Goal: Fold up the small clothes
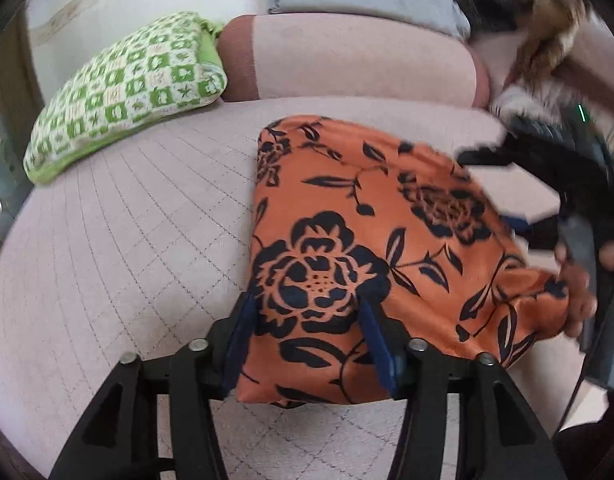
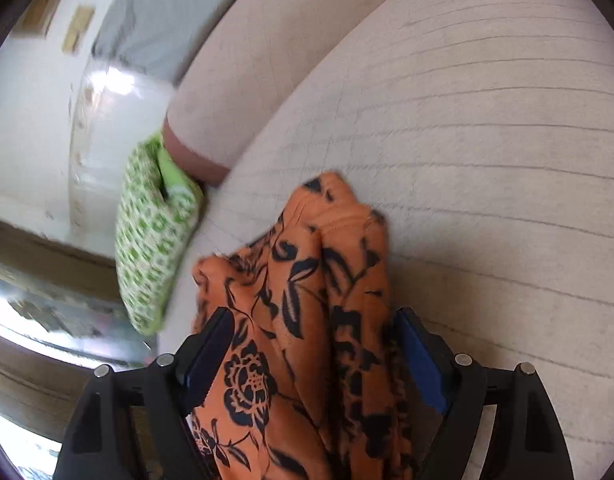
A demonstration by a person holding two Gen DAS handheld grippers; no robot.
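Right wrist: blurred orange garment (image 2: 307, 300) betw. gripper (image 2: 315, 352) pads, parted; grip unclear.

The orange garment (image 1: 347, 240) is thin cloth with a slight satin sheen, smooth, printed with dark navy flowers; in the right wrist view it bunches into soft ridges, a stitched hem showing at twelve o'clock of the bunch. It lies on the bed cover (image 1: 127, 240), a matt pale pink quilted fabric with stitched lines. At ten o'clock of the garment, the green-checked pillow (image 1: 127, 92) looks like woven cotton, matt. The left gripper (image 1: 307, 320) and right gripper (image 2: 315, 340) are matt black plastic with small shiny metal pins; their pads (image 2: 421, 360) look like dull blue rubber or foam.
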